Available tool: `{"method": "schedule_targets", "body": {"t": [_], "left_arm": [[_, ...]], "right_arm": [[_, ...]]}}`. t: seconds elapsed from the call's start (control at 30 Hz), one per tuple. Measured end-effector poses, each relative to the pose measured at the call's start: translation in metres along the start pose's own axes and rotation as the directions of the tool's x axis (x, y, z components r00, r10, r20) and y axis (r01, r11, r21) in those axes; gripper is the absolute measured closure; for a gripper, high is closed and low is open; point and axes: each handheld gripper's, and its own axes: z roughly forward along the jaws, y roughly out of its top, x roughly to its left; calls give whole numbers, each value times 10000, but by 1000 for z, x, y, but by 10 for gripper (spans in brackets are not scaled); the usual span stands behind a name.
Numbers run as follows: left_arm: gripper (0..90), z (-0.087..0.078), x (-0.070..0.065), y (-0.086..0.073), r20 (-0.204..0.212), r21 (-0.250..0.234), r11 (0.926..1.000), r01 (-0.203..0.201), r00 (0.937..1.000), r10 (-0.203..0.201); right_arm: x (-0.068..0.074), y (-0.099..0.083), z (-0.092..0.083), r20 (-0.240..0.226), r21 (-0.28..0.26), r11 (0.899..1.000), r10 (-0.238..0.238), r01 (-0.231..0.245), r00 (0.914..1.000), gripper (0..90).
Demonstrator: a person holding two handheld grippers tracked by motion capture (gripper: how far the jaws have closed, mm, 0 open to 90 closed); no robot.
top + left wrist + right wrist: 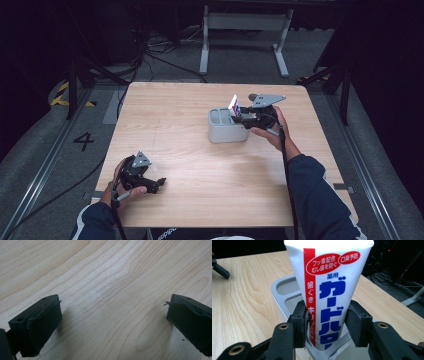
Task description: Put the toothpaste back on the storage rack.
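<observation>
Here my right claw (325, 325) has its jaws on either side of the white toothpaste tube (329, 290); the left pad touches it, the right sits just beside it, so the grip looks slack. The tube stands nearly upright, its lower end down in a compartment of the grey organizer (227, 127), which sits on the table (175, 125) toward the far right. My left claw (113, 315) rests low over bare wood near the front left edge, jaws wide apart, nothing between them.
</observation>
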Motion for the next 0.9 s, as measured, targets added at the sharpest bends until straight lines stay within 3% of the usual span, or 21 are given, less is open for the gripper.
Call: {"method": "schedule_targets", "body": {"t": [0.27,0.33,0.47,0.9], "left_arm": [[3,0,-1,0,-33,-19,10000,40,10000,-40],[4,0,-1,0,-50,-41,10000,75,10000,-75],[4,0,-1,0,-65,-27,10000,72,10000,-73],[4,0,-1,0,-63,-30,10000,77,10000,-77]], "right_arm": [[3,2,1,60,17,10000,62,-62,10000,529],[5,2,3,-149,120,9999,20,-19,9999,502],[6,4,2,18,99,10000,11,-11,10000,513],[8,7,-3,-76,11,10000,-21,21,10000,502]]}}
